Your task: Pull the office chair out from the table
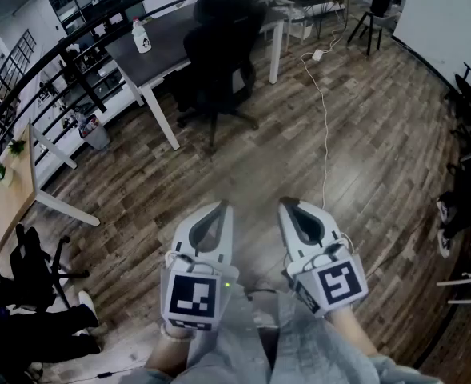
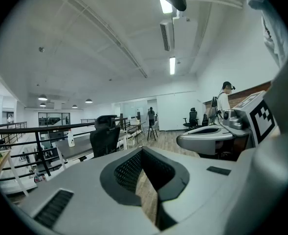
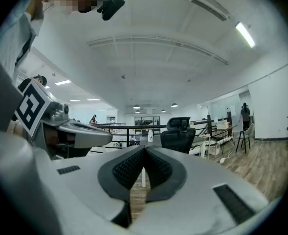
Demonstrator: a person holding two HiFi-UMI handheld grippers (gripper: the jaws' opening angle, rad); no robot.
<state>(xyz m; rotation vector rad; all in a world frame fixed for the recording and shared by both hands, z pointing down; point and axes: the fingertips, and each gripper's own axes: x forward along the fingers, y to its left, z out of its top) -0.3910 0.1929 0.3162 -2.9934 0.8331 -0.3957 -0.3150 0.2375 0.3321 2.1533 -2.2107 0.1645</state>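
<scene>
Left hand-held gripper [image 1: 221, 206] and right hand-held gripper [image 1: 288, 204] are side by side above the wooden floor [image 1: 363, 134]. Each has its jaws pressed together with nothing between them. The office chair [image 1: 219, 42] stands well ahead, pushed in at the dark tabletop [image 1: 159, 48], which carries a white bottle [image 1: 141, 36].

The head camera looked steeply down at the wooden floor [image 1: 363, 134], with the left tool [image 1: 221, 206] and right tool [image 1: 287, 203] close at its lower edge. Each tool camera looked nearly level along its own jaws. All three views shared the distant office chair [image 1: 219, 46] and table [image 1: 163, 46].
</scene>
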